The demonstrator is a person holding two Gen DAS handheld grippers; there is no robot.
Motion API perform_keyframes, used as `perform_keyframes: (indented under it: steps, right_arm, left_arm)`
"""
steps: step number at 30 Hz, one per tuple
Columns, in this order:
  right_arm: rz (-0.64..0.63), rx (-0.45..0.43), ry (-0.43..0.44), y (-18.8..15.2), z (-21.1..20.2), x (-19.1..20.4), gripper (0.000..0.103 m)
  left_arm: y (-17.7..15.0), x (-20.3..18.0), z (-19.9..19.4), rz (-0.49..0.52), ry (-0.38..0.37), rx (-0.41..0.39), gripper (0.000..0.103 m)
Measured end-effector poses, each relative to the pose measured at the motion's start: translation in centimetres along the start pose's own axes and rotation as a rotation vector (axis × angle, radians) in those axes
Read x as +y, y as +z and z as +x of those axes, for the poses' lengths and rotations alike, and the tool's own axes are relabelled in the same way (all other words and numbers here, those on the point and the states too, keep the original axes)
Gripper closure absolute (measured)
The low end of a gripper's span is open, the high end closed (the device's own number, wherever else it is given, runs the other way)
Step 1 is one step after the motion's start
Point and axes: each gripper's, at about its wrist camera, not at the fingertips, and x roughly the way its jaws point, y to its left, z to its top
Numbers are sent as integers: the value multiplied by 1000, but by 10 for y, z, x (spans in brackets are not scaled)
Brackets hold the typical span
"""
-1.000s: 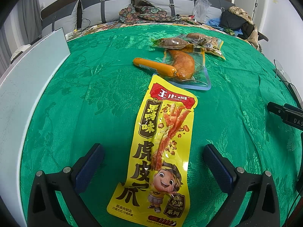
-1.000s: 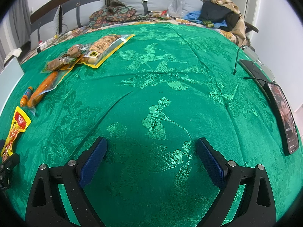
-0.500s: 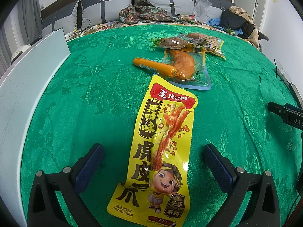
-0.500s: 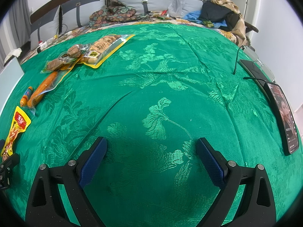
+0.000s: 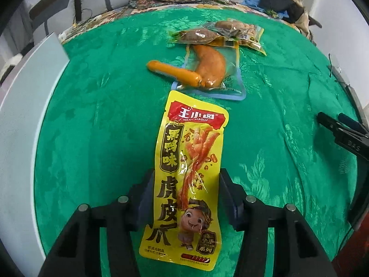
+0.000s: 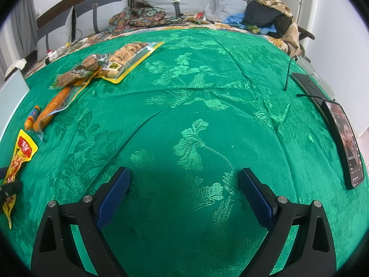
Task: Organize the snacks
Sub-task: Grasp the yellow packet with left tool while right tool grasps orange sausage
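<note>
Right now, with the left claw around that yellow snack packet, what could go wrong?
The left claw, which has just been closing, takes the flat yellow packet by its edges, so it may buckle or slip out. The pads reach the green cloth and could snag it. The sausage lies just beyond.

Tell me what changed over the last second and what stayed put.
The left gripper has just been closing its jaws around the yellow snack packet, with the pads now at its edges. The right gripper stayed open over bare green cloth. The sausage and other packs haven't moved.
</note>
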Motion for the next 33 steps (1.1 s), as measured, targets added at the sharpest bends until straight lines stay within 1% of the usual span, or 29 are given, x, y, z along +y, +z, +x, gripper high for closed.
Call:
perform_keyframes:
  steps: [4,7,9,11,14,15,16,17,19,21,22,33]
  right_arm:
    - [0,0,0,0,0,0,6]
    - [0,0,-1,0,0,0,6]
    - [0,0,-1,0,0,0,6]
    - [0,0,-1,0,0,0,6]
    - [0,0,-1,0,0,0,6]
    - [0,0,-1,0,0,0,6]
    - [0,0,-1,0,0,0,6]
    - [0,0,-1,0,0,0,6]
    - [0,0,-1,0,0,0,6]
    - [0,0,-1,0,0,0,6]
    - [0,1,-1,0,0,0,6]
    - [3,1,-1,1,0,0,5]
  left_arm:
    - [-21,17,-17,-87,-19,-42,57]
    - [-37,44,-31,-163,26,-96,57]
    - [-40,56,-34,-184,60,-119,57]
    - [-41,68,-31,-195,70,-121,55]
    - [-47,80,-18,-200,40,-111,49]
    - [-49,79,-18,-178,47,-150,41]
    - [-49,78,-14,-163,63,-146,28]
    - [-51,78,-12,-149,74,-145,24]
    - [-52,76,-6,-110,108,-162,10]
    - [-53,82,-3,-132,102,-178,3]
    - [-52,85,-1,-141,105,-176,0]
    - [-55,90,-4,-151,109,-191,0]
